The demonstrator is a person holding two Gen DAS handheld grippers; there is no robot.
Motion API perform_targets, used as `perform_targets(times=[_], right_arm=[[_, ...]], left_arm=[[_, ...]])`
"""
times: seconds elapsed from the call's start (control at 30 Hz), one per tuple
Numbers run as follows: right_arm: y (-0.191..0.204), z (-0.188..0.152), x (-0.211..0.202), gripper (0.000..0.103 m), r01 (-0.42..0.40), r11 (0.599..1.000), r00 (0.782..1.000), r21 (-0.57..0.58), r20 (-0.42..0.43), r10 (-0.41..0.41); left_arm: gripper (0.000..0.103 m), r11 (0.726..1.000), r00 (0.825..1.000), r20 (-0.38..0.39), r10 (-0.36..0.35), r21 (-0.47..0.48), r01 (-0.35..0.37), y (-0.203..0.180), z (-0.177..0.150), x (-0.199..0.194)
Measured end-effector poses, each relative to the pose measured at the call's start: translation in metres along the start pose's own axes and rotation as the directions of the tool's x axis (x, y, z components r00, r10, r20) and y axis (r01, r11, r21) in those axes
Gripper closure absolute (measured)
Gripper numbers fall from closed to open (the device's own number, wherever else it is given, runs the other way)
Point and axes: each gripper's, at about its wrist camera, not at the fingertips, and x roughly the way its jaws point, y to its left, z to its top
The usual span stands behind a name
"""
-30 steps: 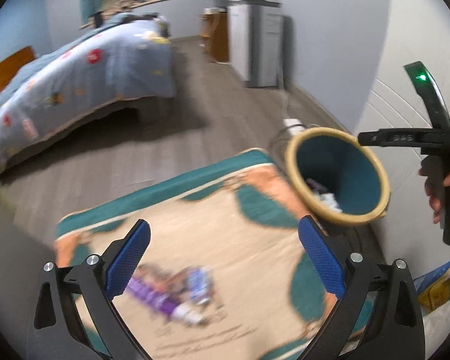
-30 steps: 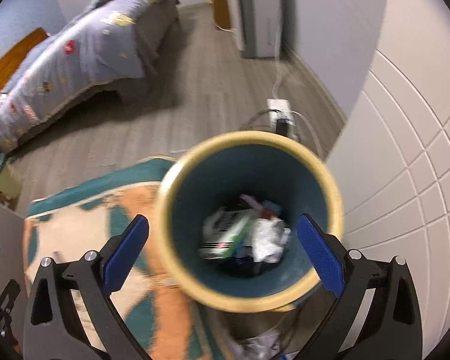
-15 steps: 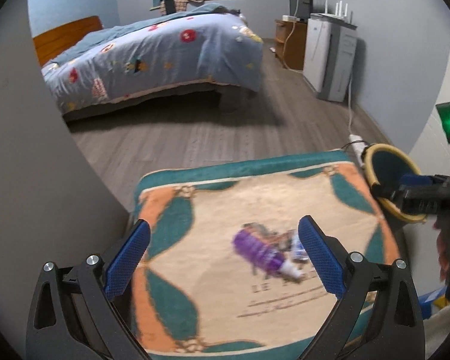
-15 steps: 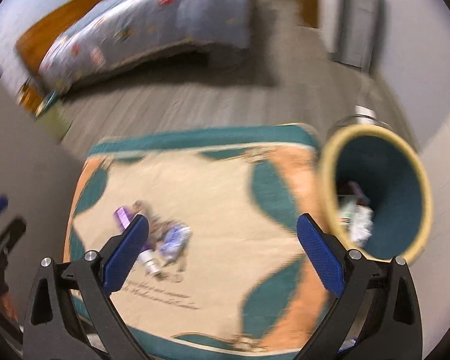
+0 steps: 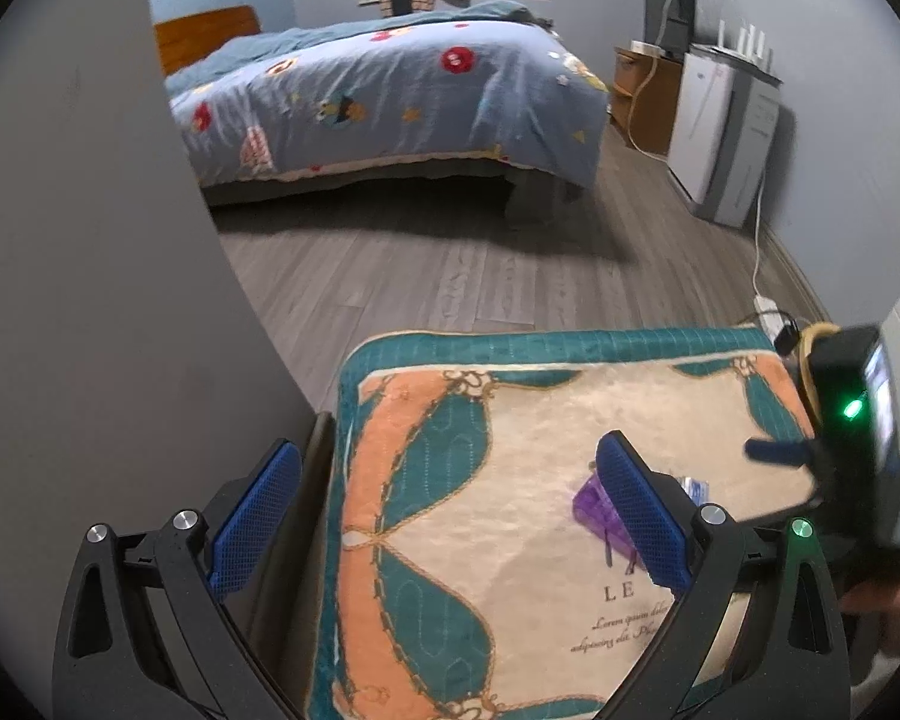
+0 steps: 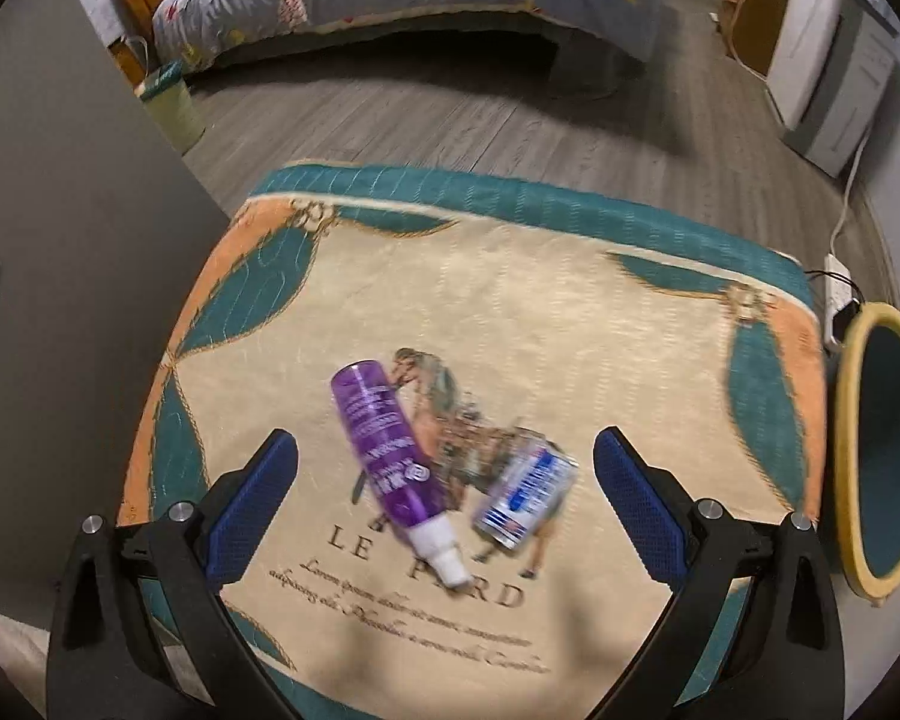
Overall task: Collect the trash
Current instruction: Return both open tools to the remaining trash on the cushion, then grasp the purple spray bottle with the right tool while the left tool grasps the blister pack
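Observation:
A purple bottle (image 6: pixel 384 456) with a white cap lies on the patterned rug (image 6: pixel 510 288), beside a crushed blue and white can (image 6: pixel 525 495). My right gripper (image 6: pixel 444 504) hangs open above both, with nothing between its fingers. The teal bin with a yellow rim (image 6: pixel 882 456) stands off the rug's right edge. My left gripper (image 5: pixel 447 522) is open and empty over the rug's left side (image 5: pixel 426 480); its right finger hides most of the purple bottle (image 5: pixel 594 507). The right-hand tool (image 5: pixel 858 450) shows at the right of that view.
A grey wall panel (image 5: pixel 90 300) rises close on the left. A bed with a blue quilt (image 5: pixel 390 96) stands across the wooden floor. A white cabinet (image 5: pixel 726 138) and a power strip with cable (image 5: pixel 771 306) sit by the right wall. A small green bin (image 6: pixel 171 105) stands near the bed.
Both grippers swung left, away from the bin. The right gripper moved from above the bin to above the bottle and can. The left gripper shifted toward the rug's left edge.

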Motion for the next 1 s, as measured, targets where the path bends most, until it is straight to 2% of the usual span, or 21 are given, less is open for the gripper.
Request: perform_targets(times=[0.17, 0.2, 0.27, 0.3, 0.43, 0.57, 0.7, 0.83, 0.9, 1.0], right_arm=[[0.021, 0.000, 0.028, 0.006, 0.009, 0.997, 0.999, -0.071, -0.042, -0.012], [0.023, 0.000, 0.033, 0.006, 0.023, 0.997, 0.998, -0.078, -0.050, -0.027], [0.025, 0.000, 0.041, 0.006, 0.107, 0.990, 0.991, -0.093, -0.066, -0.114], [0.025, 0.000, 0.044, 0.006, 0.114, 0.989, 0.990, -0.093, -0.071, -0.121], [0.020, -0.002, 0.056, 0.006, 0.074, 0.995, 0.991, -0.065, -0.110, -0.081], [0.028, -0.001, 0.064, 0.008, 0.042, 0.992, 0.993, -0.118, -0.106, -0.055], [0.043, -0.002, 0.071, 0.035, 0.011, 0.987, 0.992, -0.162, -0.122, -0.031], [0.049, -0.006, 0.079, 0.049, 0.010, 0.980, 0.988, -0.197, -0.147, -0.039], [0.050, -0.007, 0.081, 0.063, 0.015, 0.978, 0.987, -0.208, -0.153, -0.047], [0.045, -0.007, 0.082, 0.068, -0.004, 0.983, 0.984, -0.185, -0.176, -0.029]], left_arm=[[0.005, 0.999, 1.000, -0.005, 0.026, -0.034, -0.026, 0.014, 0.002, 0.004], [0.005, 0.999, 1.000, -0.009, 0.023, -0.044, -0.024, 0.017, 0.002, 0.005], [0.005, 0.998, 1.000, -0.014, 0.025, -0.055, -0.026, 0.022, 0.002, 0.006], [0.005, 0.998, 0.999, -0.015, 0.029, -0.056, -0.030, 0.023, 0.001, 0.006], [0.005, 0.997, 0.999, -0.022, 0.028, -0.069, -0.029, 0.027, 0.002, 0.008], [0.005, 0.997, 0.999, -0.027, 0.021, -0.074, -0.023, 0.028, 0.001, 0.009], [0.005, 0.998, 0.999, -0.032, 0.024, -0.059, -0.026, 0.025, 0.001, 0.010], [0.005, 0.999, 0.999, -0.039, 0.025, -0.044, -0.026, 0.023, 0.000, 0.011], [0.005, 0.999, 0.999, -0.045, 0.026, -0.040, -0.027, 0.022, -0.001, 0.013], [0.005, 0.999, 0.999, -0.048, 0.024, -0.037, -0.026, 0.022, -0.001, 0.014]])
